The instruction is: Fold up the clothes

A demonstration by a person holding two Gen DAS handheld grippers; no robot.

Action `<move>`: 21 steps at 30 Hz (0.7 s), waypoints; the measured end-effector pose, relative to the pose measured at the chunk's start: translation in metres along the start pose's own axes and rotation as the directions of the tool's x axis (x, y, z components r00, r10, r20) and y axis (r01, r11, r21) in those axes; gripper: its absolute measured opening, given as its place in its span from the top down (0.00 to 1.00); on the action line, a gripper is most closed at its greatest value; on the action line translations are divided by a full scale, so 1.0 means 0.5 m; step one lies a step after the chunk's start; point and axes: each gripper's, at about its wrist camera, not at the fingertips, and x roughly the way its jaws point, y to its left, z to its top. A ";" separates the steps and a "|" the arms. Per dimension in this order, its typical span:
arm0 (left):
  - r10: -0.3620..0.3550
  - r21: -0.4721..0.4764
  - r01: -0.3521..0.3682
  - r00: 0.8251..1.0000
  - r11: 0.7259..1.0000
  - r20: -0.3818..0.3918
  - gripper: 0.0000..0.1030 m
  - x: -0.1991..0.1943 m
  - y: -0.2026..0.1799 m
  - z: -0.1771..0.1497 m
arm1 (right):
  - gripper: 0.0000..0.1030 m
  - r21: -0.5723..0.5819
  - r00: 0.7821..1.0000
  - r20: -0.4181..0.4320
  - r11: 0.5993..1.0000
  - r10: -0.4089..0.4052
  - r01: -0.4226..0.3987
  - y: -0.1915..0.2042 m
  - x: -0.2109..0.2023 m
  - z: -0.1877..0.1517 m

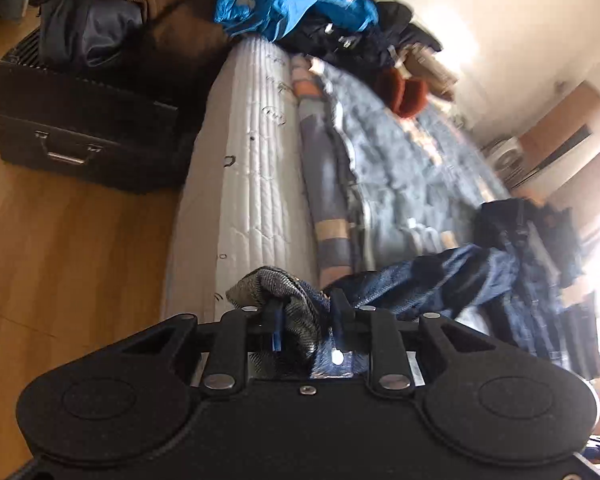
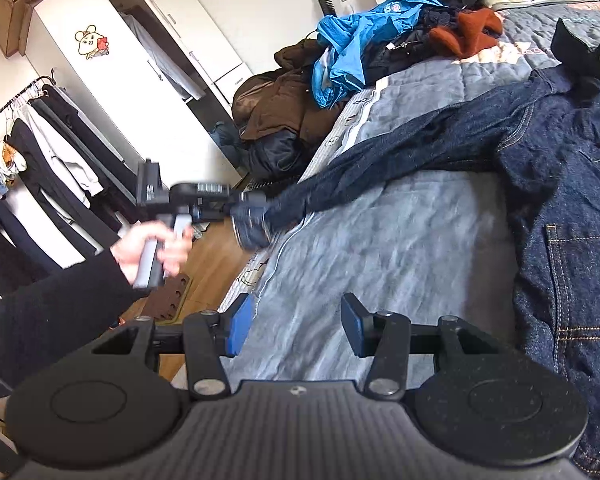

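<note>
Sleeve cuff [image 1: 296,312] of the denim jacket [image 2: 560,168] was pinched by the left hand-held gripper [image 1: 304,312], off the bed [image 2: 380,248] edge. Jacket body was spread on the bed, right of the right hand-held gripper [image 2: 296,326], whose jaws were spread and empty above the quilt.

Dark indigo denim jacket [image 2: 548,168] with orange stitching; beside it grey-blue quilt [image 2: 380,248]; beyond it, bright blue garment [image 2: 348,40]
</note>
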 end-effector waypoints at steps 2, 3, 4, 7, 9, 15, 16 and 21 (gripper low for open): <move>-0.001 -0.005 0.001 1.000 1.000 0.012 0.49 -0.029 0.006 -0.005 | 0.54 0.004 1.000 0.002 1.000 0.005 -0.005 -0.003 -0.004 0.000; 0.026 -0.001 -0.026 0.999 1.000 0.041 0.31 -0.049 0.012 0.000 | 0.54 0.004 1.000 0.005 1.000 0.006 -0.006 -0.003 -0.006 0.000; 0.052 0.002 -0.052 0.996 0.999 0.070 0.31 -0.069 0.017 0.004 | 0.54 0.004 1.000 0.008 1.000 0.006 -0.006 -0.004 -0.008 0.001; 0.089 -0.019 -0.087 0.987 0.996 0.136 0.33 -0.133 0.023 0.007 | 0.54 0.007 0.999 0.030 1.000 0.013 -0.014 -0.003 -0.018 0.002; 0.075 0.022 -0.080 0.982 0.997 0.173 0.33 -0.165 -0.012 -0.002 | 0.54 0.004 0.999 0.040 1.000 0.015 -0.016 -0.001 -0.023 0.002; 0.008 0.144 -0.038 0.979 0.989 0.204 0.33 -0.185 -0.169 -0.091 | 0.54 -0.002 0.997 0.078 1.000 0.011 -0.011 -0.001 -0.054 0.001; -0.004 0.164 -0.030 0.978 0.986 0.206 0.33 -0.186 -0.197 -0.108 | 0.54 -0.004 0.996 0.085 1.000 0.005 -0.005 -0.002 -0.062 0.000; -0.064 0.263 0.006 0.975 0.965 0.214 0.33 -0.193 -0.336 -0.190 | 0.54 -0.012 0.993 0.113 1.000 -0.025 0.026 -0.011 -0.115 -0.012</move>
